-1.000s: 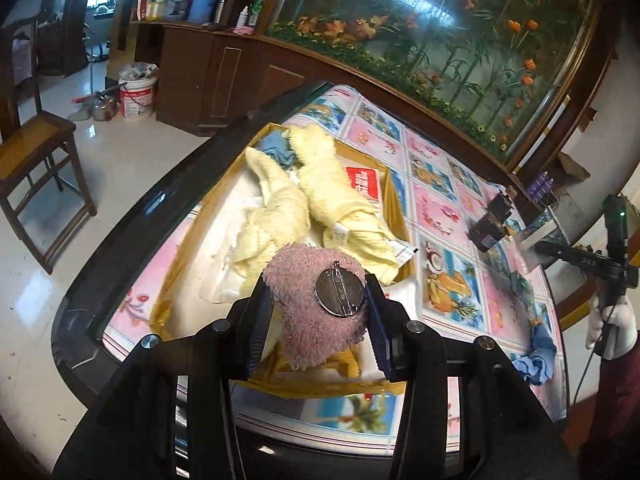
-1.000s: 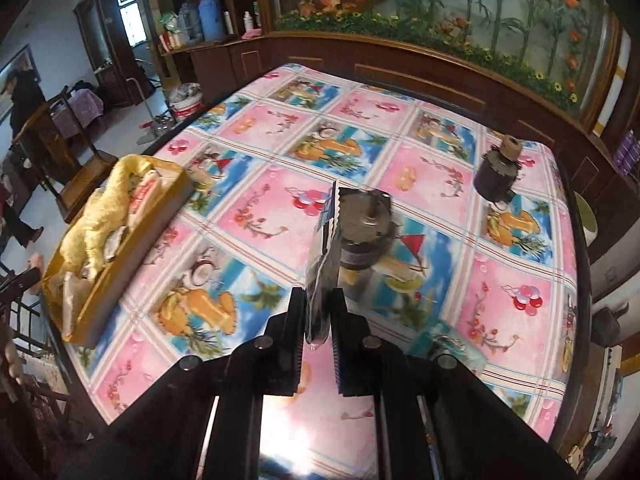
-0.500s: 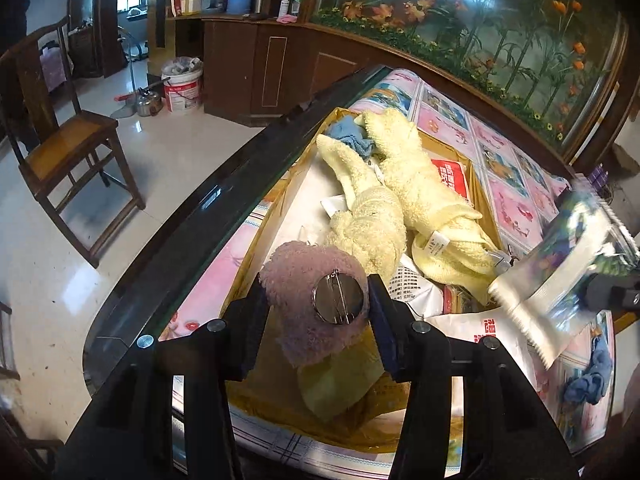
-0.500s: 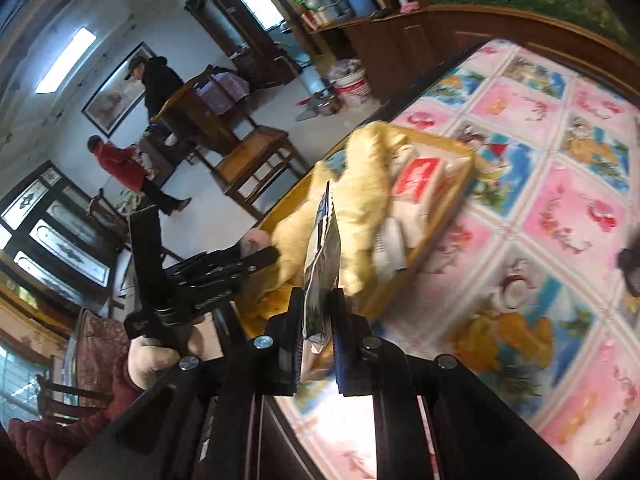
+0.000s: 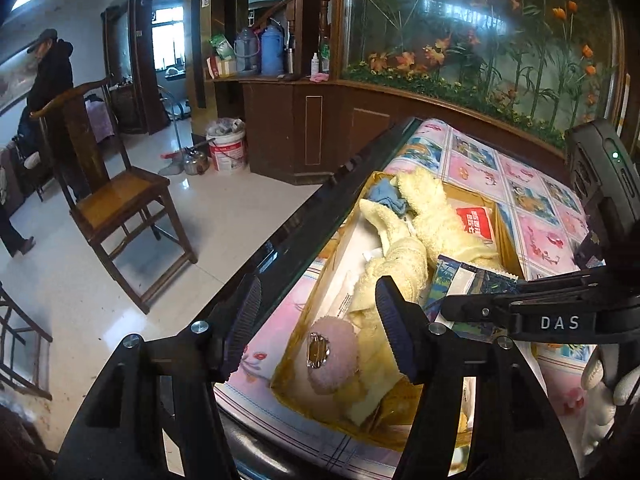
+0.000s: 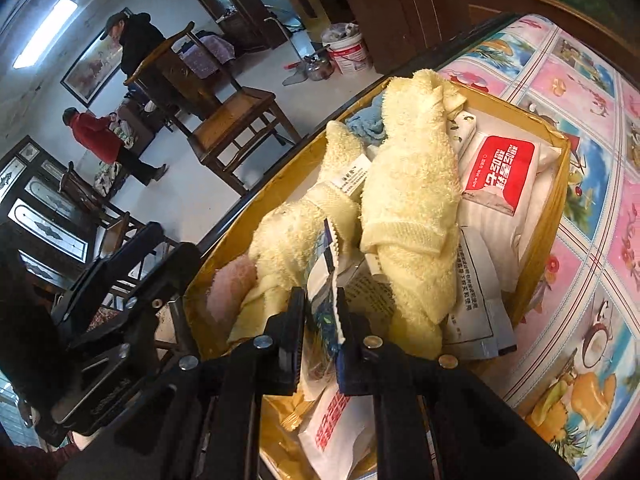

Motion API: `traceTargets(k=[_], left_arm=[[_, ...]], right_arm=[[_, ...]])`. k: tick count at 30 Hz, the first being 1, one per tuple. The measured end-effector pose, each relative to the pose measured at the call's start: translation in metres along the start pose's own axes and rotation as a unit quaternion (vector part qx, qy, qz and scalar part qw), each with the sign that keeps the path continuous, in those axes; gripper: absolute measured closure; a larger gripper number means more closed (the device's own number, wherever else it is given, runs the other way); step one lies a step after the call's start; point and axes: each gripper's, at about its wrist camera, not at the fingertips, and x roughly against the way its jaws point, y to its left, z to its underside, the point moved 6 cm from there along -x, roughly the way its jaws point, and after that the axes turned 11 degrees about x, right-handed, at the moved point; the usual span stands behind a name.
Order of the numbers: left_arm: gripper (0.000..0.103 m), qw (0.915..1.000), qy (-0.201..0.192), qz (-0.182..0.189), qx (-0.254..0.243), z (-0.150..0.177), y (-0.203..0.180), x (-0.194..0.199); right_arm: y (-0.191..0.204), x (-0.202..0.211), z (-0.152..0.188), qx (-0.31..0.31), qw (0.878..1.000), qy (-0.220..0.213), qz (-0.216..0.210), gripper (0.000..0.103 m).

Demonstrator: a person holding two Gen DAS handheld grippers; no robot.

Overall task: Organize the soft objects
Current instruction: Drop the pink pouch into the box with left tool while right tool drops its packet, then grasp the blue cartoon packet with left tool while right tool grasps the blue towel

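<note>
Inside the yellow box (image 6: 556, 184) lie yellow towels (image 6: 408, 200), packets (image 6: 502, 172), pink puff (image 5: 332, 354).

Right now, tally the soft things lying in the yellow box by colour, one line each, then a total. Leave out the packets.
Yellow towels: 2, one beside the other
Pink puff with a metal clip: 1
Blue cloth at the far corner: 1
Total: 4 in the yellow box; anything buried beneath them cannot be seen.
</note>
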Motion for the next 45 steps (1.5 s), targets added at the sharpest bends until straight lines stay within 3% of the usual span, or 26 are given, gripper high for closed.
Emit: traceTargets(k=[5,9,15,25,37,41,45], left_arm=[[0.043,1.0000,0.003,-0.007,-0.004,0.002,0.001,0.002],[0.043,0.9999,0.007,-0.015,-0.003,0.004,0.000,0.001],[0.043,0.9996,0.012,-0.024,-0.011,0.008,-0.005,0.004],[0.043,0.9987,0.009,-0.039,-0.032,0.014,-0.018,0.015],[0.043,0.9970,0.000,-0.037,-0.069,0.022,-0.047,0.034],[0.043,0.9967,-0.001,-0.006,-0.081,0.026,-0.066,0.045],[0.043,0.9922,0.007,0.083,-0.093,0.034,-0.100,0.062]], right_arm=[[0.001,0.001,0.002,-0.008,1.000,-0.003,0.010,0.082],[0.005,0.020,-0.002,-0.002,0.999,-0.030,0.012,0.082],[0.005,0.060,-0.009,0.006,0.995,-0.094,0.023,0.064],[-0.012,0.094,-0.004,-0.008,0.990,-0.135,0.028,0.064],[-0.077,0.151,0.047,-0.073,0.982,-0.165,0.061,0.064],[-0.116,0.189,0.078,-0.108,0.972,-0.183,0.102,0.064],[-0.177,0.244,0.124,-0.186,0.947,-0.212,0.153,0.064]])
